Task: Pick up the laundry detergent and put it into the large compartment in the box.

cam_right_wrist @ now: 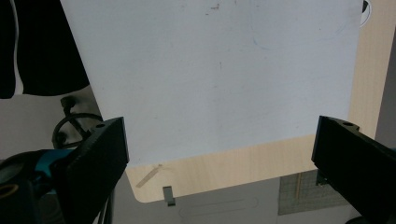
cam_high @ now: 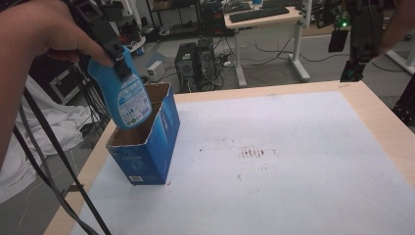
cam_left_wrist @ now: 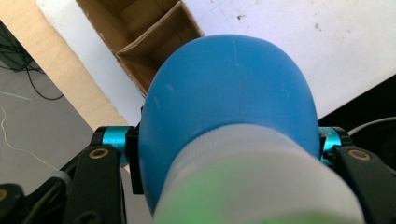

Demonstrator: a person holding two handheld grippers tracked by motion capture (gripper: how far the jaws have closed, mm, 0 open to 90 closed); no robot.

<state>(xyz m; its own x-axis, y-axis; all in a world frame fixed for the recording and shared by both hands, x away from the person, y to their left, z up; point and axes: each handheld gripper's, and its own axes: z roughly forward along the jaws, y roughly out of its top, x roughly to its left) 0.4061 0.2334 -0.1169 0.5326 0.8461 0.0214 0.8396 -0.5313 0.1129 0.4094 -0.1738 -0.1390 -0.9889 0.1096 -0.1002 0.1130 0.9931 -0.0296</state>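
1. One blue bottle [cam_high: 122,93] with a pale label and whitish cap, tilted, base down over the open blue box [cam_high: 147,144].
2. My left gripper [cam_high: 117,61] clamps its neck, hand [cam_high: 39,29] raised above.
3. My right gripper [cam_right_wrist: 219,154], jaws spread and empty, hangs high over the table [cam_right_wrist: 224,74] edge.

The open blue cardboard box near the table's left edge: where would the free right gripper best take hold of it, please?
Probably the open blue cardboard box's right-hand wall, at the top rim, coming from above: the top is open, and the blue plastic bottle in the left gripper crowds the left side. The right gripper is open.
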